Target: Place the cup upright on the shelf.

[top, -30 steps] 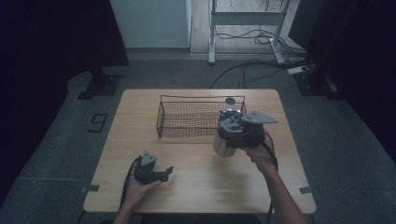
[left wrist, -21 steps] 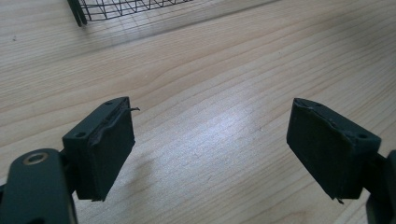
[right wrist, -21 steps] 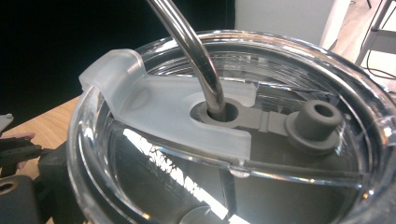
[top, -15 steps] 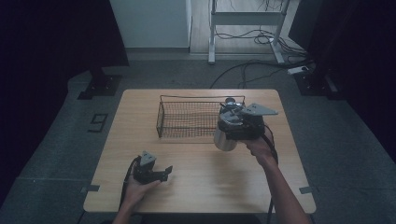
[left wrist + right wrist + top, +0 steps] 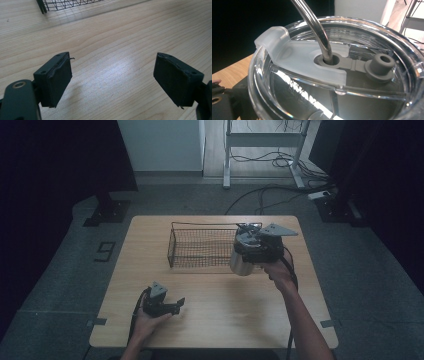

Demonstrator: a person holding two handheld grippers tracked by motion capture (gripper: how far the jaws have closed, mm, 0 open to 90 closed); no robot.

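My right gripper (image 5: 251, 248) is shut on a steel tumbler (image 5: 240, 264) and holds it in the air, tilted, over the right end of a wire basket (image 5: 172, 245). In the right gripper view the tumbler's clear lid (image 5: 307, 60) is very close to the camera, and a bent metal straw (image 5: 317, 27) goes through its middle hole. My left gripper (image 5: 176, 304) rests low at the front left of the wooden table (image 5: 225, 320). It is open, with nothing but bare wood between its black pads (image 5: 56, 75).
The basket looks empty, and its near corner (image 5: 43, 6) shows at the top of the left gripper view. Beyond the table are a grey floor, cables (image 5: 260, 200) and a metal frame (image 5: 262, 140). Dark curtains hang on both sides.
My right gripper has carried the tumbler a little farther from me, towards the basket's right end. The left gripper has stayed where it was.
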